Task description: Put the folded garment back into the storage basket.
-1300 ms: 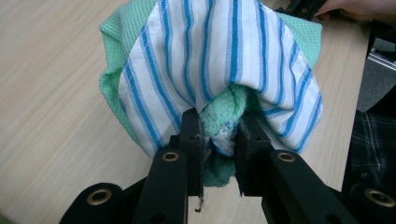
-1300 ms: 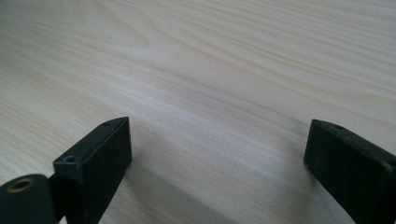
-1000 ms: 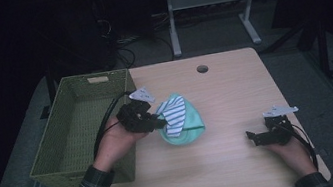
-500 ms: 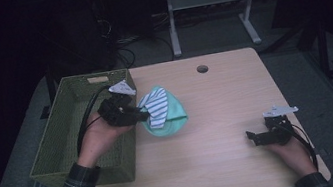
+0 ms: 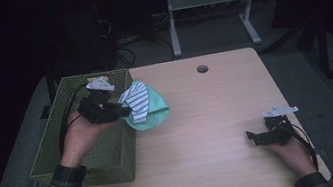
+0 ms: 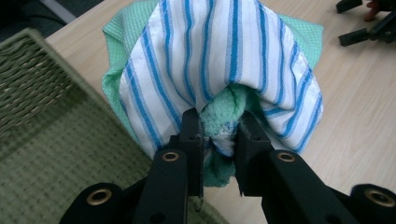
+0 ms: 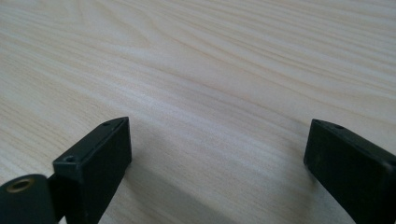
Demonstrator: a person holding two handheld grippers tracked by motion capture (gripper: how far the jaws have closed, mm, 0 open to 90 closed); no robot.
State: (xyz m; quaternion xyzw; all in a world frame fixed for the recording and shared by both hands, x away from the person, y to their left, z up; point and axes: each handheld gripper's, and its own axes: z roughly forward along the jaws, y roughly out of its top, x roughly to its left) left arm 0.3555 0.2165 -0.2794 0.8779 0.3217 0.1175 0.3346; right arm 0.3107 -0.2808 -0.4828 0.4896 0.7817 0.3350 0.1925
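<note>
we saw a big wooden table (image 5: 211, 132) with a green basket (image 5: 57, 151) on its left. our left gripper (image 6: 219, 135) pinched the striped cloth (image 6: 210, 51) and green cloth (image 6: 224, 109) at the basket's edge. our right gripper (image 7: 217, 154) sat wide open, holding nothing.

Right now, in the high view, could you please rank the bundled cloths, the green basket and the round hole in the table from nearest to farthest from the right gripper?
From the right gripper, resting at the table's near right:
1. Round hole, far side of the table, near the middle.
2. Bundled cloths, held over the basket's right rim.
3. Green basket, at the table's left edge.
</note>
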